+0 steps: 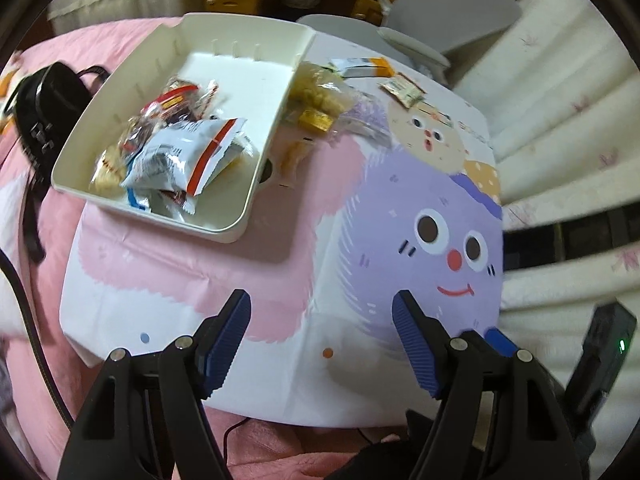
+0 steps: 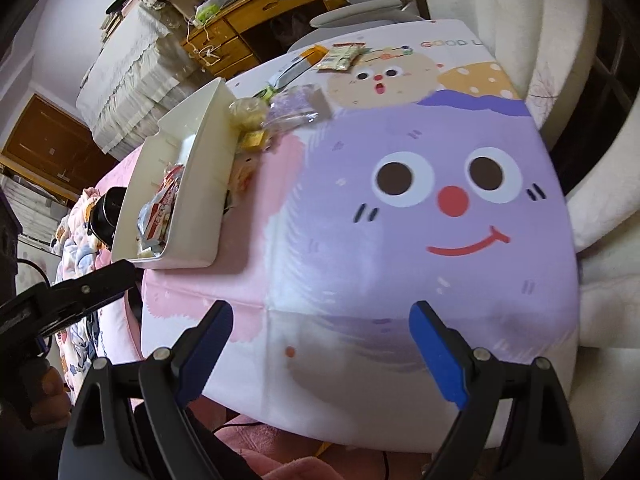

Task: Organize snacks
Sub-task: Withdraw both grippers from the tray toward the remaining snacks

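Left gripper [image 1: 322, 300] and right gripper [image 2: 322, 316] both with jaws apart and empty above the table's [image 2: 400, 288] near edge, snacks [image 1: 176, 140] piled in white tray [image 1: 240, 224] at left edge, loose snacks [image 1: 320, 96] beside the tray toward the far edge.

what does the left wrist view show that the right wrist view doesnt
Only the left wrist view looks down into the cream tray, so the white packet with a red stripe and the other wrappers in it show clearly. It also shows a black bag whole, and the left gripper, open and empty.

Only the right wrist view shows the wooden desk, the draped white cloth, and the right gripper, also open and empty.

Both show the tray, the cartoon tablecloth and loose snacks beside the tray.
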The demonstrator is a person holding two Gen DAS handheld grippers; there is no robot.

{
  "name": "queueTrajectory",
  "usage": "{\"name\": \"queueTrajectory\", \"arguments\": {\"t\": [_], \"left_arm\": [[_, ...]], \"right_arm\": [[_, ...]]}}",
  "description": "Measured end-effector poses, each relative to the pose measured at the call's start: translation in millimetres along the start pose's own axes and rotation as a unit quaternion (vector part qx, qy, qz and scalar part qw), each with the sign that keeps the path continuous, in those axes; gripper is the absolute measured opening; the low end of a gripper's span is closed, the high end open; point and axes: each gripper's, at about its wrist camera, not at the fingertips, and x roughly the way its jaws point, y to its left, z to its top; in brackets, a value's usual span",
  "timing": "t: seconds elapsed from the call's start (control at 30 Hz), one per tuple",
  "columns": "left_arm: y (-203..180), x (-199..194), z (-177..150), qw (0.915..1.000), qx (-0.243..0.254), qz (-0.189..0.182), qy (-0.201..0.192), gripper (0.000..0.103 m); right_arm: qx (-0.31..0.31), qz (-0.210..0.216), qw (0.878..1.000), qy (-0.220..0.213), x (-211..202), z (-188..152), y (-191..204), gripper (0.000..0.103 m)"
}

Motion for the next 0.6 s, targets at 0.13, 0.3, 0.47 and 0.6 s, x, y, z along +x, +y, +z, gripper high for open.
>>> {"name": "queueTrajectory", "arguments": {"t": [0.13, 0.3, 0.47, 0.6], "left_arm": [[-0.8, 11.1, 5.0, 0.9984, -0.055, 0.013, -0.004, 0.072], [-1.9, 25.0, 15.2, 0.9937, -0.108, 0.023, -0.019, 0.073], [-1.7, 47.9, 28.3, 0.9847, -0.163, 0.036, -0.051, 0.075], [-6.0, 67.0, 39.8, 0.9773, -0.190, 0.045, -0.083, 0.075]], "right_arm": [[0.009, -0.002, 1.000, -0.010, -4.4, 7.2, -15.7, 0.090], [0.008, -0.013, 1.000, -0.020, -4.1, 26.3, -27.0, 0.090], [-0.002, -0.014, 0.999, -0.030, 4.5, 60.1, -33.8, 0.090], [-0.017, -0.013, 0.999, -0.039, 19.8, 93.7, -35.1, 0.090]]}}
